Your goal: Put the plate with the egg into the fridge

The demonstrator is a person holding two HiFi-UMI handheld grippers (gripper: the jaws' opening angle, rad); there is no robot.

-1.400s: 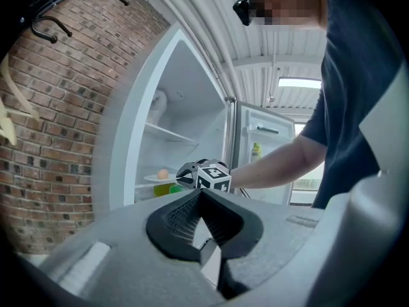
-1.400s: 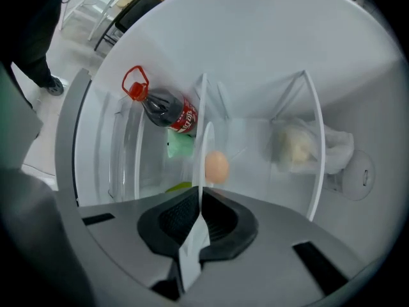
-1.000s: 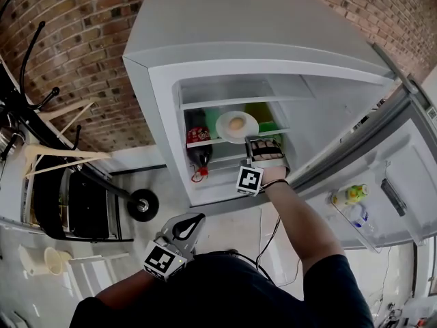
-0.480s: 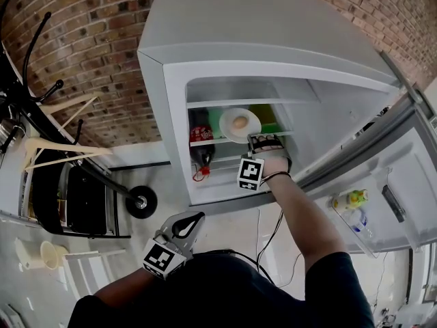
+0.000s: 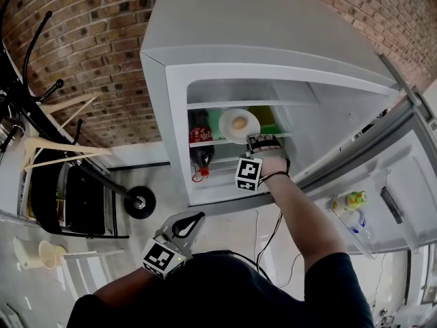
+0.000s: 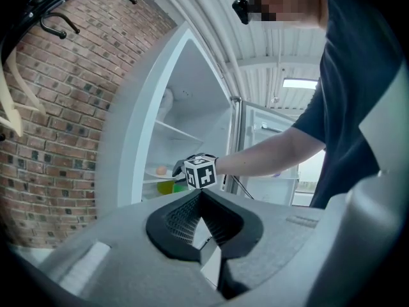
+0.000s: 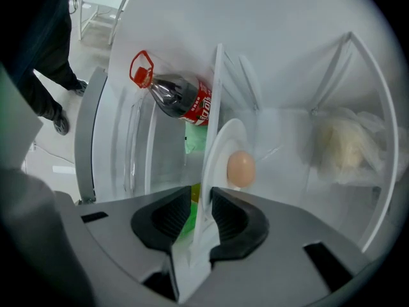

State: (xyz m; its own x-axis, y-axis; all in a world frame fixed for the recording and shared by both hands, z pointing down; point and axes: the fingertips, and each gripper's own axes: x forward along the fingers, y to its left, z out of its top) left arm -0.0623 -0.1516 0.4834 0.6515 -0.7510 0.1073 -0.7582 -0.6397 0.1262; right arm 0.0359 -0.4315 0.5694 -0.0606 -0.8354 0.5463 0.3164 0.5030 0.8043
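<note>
Head view: plate (image 5: pixel 225 125) with egg (image 5: pixel 237 122) sits on shelf (image 5: pixel 213 141) inside fridge (image 5: pixel 287 39); right gripper (image 5: pixel 261 142) at near rim.
Left gripper view: left gripper (image 6: pixel 200 196) pressed together, empty.
Right gripper view: jaws just opening, rim between them, pads slack.
Plate likely stiff, light, slick; egg loose, fragile. Best hold: rim, kept level.

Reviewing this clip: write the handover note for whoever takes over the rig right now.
Left gripper: shut, empty, held low, away from the fridge.
Right gripper: inside the fridge. Its jaws have just been opening, and the rim of the plate stands between them, unclamped.
Things: the plate with the egg appears to rest on the shelf, beside the cola bottle. The door is open.
Done: plate placed, it seems.
Left: draw the right gripper back off the rim without dragging the plate, then probably close the door.
</note>
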